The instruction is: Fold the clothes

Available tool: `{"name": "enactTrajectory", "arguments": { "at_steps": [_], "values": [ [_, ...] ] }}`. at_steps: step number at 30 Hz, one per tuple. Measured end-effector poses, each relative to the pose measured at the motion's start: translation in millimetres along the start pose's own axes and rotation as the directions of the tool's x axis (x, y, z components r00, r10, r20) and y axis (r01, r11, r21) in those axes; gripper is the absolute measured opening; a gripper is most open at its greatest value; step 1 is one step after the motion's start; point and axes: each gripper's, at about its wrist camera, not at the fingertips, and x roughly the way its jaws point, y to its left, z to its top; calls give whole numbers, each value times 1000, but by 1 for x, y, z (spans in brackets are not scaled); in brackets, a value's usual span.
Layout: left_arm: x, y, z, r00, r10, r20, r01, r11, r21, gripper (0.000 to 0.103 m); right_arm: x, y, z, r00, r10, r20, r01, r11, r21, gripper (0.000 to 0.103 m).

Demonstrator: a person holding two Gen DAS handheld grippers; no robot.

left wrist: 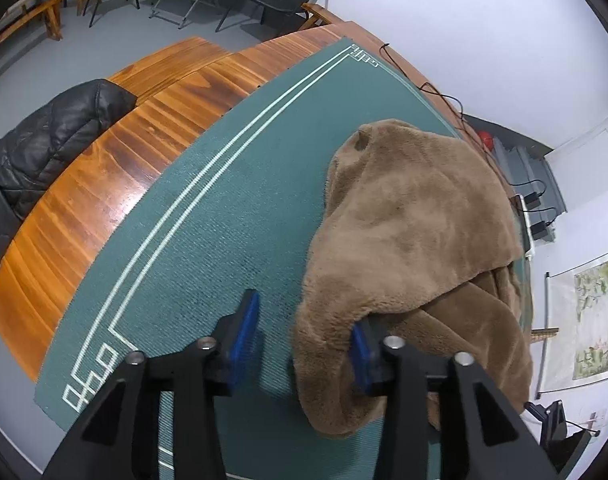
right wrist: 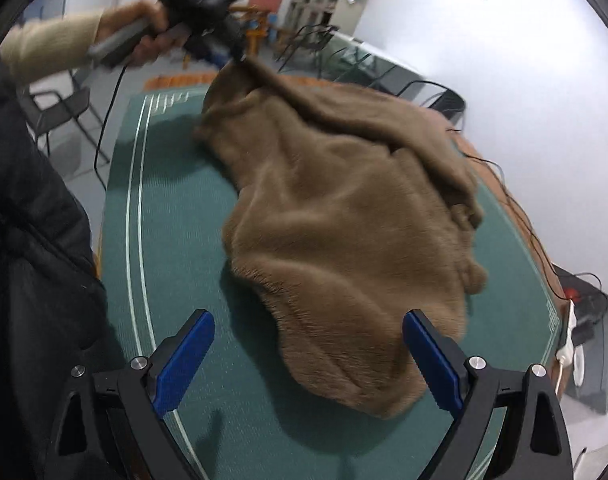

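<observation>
A brown fleece garment (right wrist: 344, 216) is seen lying in a loose heap on the green mat (left wrist: 208, 216) that covers the wooden counter (left wrist: 104, 168). It is partly doubled over itself, with one layer thrown across another, but no tidy fold is shown.

The left tongs (left wrist: 304, 344) are spread wide in their own view; one blue finger is pushed under a rolled edge of the fleece, the other stands free over the mat. In the right wrist view, a strip of the garment is seen drawn up taut toward these tongs, held high in the person's hand (right wrist: 144, 32), so the fabric seems to be hooked or carried on one finger rather than pinched. The right tongs (right wrist: 308, 360) are also wide apart and hold nothing; they hover just above the near end of the garment.

It is judged that a part of the garment is being lifted, either to spread it flat or to bring it over in a fold; which of the two cannot be settled. For the next move, a firm hold on the thick, slippery pile would be needed, and the near edge should be held steady.

No containers are seen on the counter.
</observation>
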Motion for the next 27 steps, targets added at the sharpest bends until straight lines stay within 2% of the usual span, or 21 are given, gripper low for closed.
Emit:
{"name": "enactTrajectory", "arguments": {
  "at_steps": [3,6,7,8,10,11,14,16,17,19,21,24,27],
  "values": [
    [0,-1,-2,999,37,1,-37,999,36,66,30,-5,-3,996,-66,-54,66,998,-2,97],
    [1,-2,-3,997,74,2,-74,995,73,76,51,-22,-4,992,-98,-85,104,992,70,95],
    [1,-2,-4,996,86,3,-86,993,85,78,57,-29,-4,990,-101,-95,110,989,102,82],
    [0,-2,-5,995,102,5,-102,989,103,79,62,-35,-5,990,-99,-101,112,984,137,64],
    [-1,-2,-12,990,143,8,-142,976,165,80,65,-47,-5,990,-100,-97,118,973,200,48],
    [-2,-2,-16,987,161,8,-160,968,194,80,66,-52,-5,990,-104,-95,123,965,230,44],
    [-3,-1,-27,976,216,14,-211,935,285,80,69,-65,-5,990,-114,-87,136,943,304,42],
    [-5,-4,-39,969,245,31,-239,899,367,80,70,-73,-5,989,-123,-86,145,927,345,42],
    [-7,-7,-48,966,252,49,-249,871,424,80,71,-77,-5,988,-127,-87,150,920,362,42],
    [-9,-15,-66,960,262,95,-271,798,539,80,72,-82,-5,987,-130,-94,157,910,383,42],
    [-8,-27,-88,947,263,185,-317,671,670,80,73,-90,-5,987,-123,-99,153,903,401,42],
    [-7,-46,-121,921,231,313,-386,439,811,80,75,-98,-6,989,-108,-102,141,894,425,42],
    [-6,-64,-154,890,163,426,-451,173,876,78,72,-102,-13,990,-96,-105,133,881,454,42]
  ]
}}
